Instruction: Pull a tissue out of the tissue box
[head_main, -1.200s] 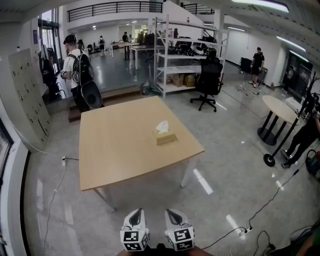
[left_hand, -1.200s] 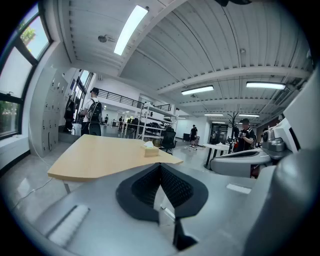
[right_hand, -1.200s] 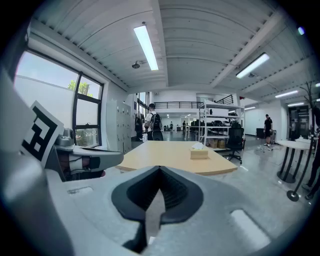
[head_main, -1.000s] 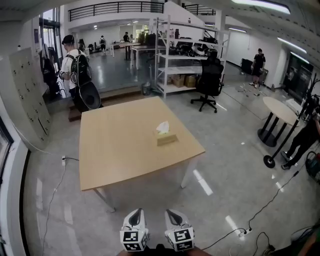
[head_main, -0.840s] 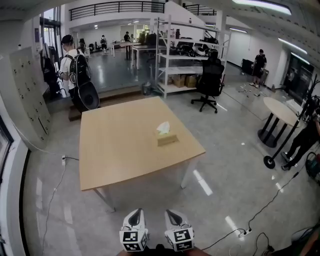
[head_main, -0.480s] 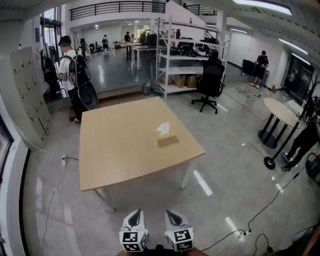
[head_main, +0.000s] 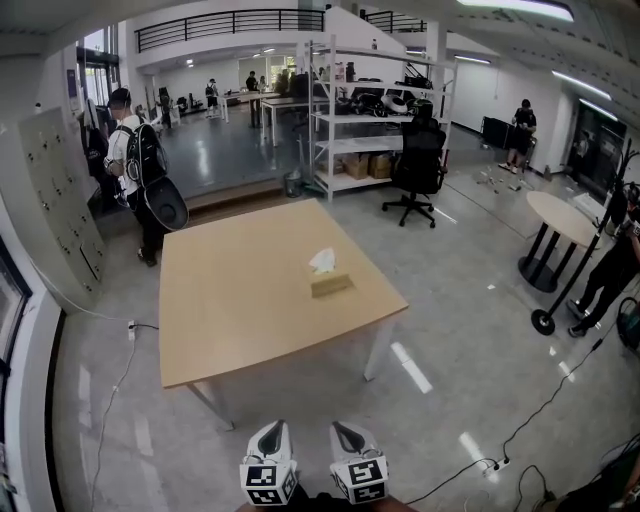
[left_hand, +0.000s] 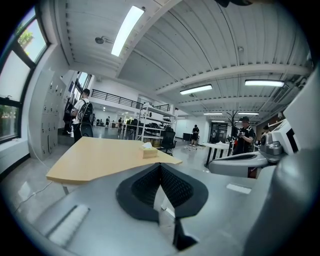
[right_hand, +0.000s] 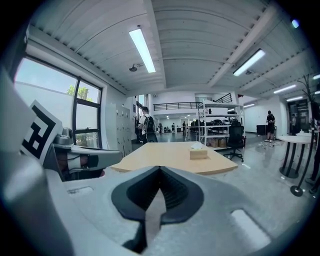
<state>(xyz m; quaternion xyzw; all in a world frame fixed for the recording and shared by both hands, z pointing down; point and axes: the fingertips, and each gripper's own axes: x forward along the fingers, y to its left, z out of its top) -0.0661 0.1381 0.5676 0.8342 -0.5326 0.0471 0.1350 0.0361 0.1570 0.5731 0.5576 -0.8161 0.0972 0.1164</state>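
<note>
A tan tissue box (head_main: 331, 285) with a white tissue (head_main: 322, 261) sticking up from its top stands on the far right part of the wooden table (head_main: 240, 310). My left gripper (head_main: 272, 426) and right gripper (head_main: 346, 425) are side by side at the bottom of the head view, well short of the table. Both are shut with nothing between the jaws. In the left gripper view the tissue box (left_hand: 149, 152) lies far ahead, beyond the left gripper (left_hand: 160, 164). The right gripper view shows the tissue box (right_hand: 198, 153) ahead and to the right of the right gripper (right_hand: 160, 168).
A person with a black backpack (head_main: 135, 165) stands beyond the table's far left corner. White shelving (head_main: 370, 110) and a black office chair (head_main: 418, 160) stand behind the table. A round table (head_main: 562, 217) and floor cables (head_main: 500, 462) are at the right.
The person with the backpack has walked left, away from the table's corner. The head view has shifted slightly. Both grippers stay shut where they were.
</note>
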